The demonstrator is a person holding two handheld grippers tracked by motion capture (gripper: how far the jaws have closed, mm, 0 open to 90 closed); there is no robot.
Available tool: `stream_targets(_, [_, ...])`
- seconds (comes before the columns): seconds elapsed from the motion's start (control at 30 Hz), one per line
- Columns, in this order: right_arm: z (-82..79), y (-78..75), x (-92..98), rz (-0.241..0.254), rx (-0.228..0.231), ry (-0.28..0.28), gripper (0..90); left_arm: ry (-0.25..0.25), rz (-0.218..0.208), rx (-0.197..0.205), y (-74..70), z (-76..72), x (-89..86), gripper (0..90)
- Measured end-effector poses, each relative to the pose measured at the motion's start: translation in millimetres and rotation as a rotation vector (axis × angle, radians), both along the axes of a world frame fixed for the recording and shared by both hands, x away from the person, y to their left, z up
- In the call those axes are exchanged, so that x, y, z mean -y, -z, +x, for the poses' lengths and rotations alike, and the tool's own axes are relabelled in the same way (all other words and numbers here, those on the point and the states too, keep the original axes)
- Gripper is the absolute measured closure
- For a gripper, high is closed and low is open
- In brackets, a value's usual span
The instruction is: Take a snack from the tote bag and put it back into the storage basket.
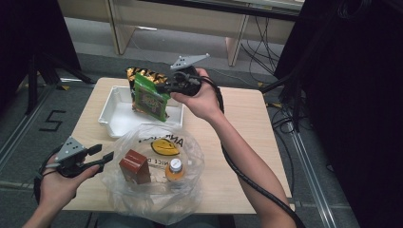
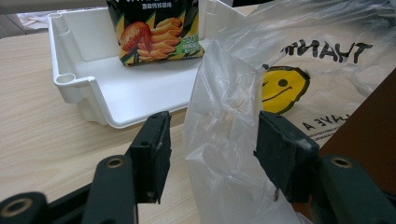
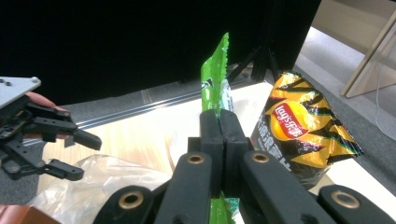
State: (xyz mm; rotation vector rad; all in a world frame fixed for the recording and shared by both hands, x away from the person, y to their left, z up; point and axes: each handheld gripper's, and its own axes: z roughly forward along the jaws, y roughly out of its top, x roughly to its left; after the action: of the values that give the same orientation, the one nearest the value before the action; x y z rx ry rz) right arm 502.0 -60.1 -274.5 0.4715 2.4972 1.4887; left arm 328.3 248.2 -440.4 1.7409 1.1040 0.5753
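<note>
While the right gripper (image 1: 164,88) clamps the green snack bag (image 1: 150,97) by its edge, that bag hangs above the white tray (image 1: 110,114) at the far side of the wooden table (image 1: 247,142). Right gripper view: jaws pressed together on the thin green bag (image 3: 215,81), which sticks up edge-on between the 2 pads. Black-and-yellow Lay's chip bag (image 3: 306,135) stands just beside it, at the tray's far edge (image 1: 142,73).

Left gripper (image 1: 105,154) sits at the near left table edge, jaws about half apart, pointing at the clear plastic bag (image 1: 157,190). Left gripper view: a fold of the plastic bag (image 2: 224,140) rises between the 2 pads; cannot tell if the pads press it, a gap shows on the left pad side. Bag has a yellow smiley print (image 2: 284,88).

Inside the plastic bag: 1 brown carton (image 1: 134,167) and 1 orange bottle with white cap (image 1: 175,170), side by side, near the person's side of the table.
</note>
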Motion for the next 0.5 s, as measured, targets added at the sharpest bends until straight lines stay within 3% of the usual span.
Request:
stream_targets(0.13, [6.5, 3.7, -4.4, -0.007, -0.004, 0.006, 90.0, -0.004, 0.0, -0.002, -0.2, 0.0, -0.4, 44.7])
stream_targets(0.17, [6.4, 4.5, -5.6, -0.006, -0.028, 0.02, 90.0, -0.005, 0.0, -0.003, -0.1, 0.0, -0.5, 44.6])
stream_targets(0.23, [10.8, 6.2, -7.8, -0.013, -0.006, 0.012, 90.0, -0.003, -0.002, -0.004, 0.1, -0.1, -0.5, 44.6])
stream_targets(0.43, [19.1, 13.7, -16.1, -0.022, -0.034, 0.032, 90.0, -0.008, -0.003, -0.002, 0.0, -0.2, -1.0, 44.6])
stream_targets(0.5, [23.8, 16.5, -19.2, -0.028, -0.019, 0.028, 90.0, -0.006, -0.007, -0.001, 0.0, -0.1, -1.0, 44.7])
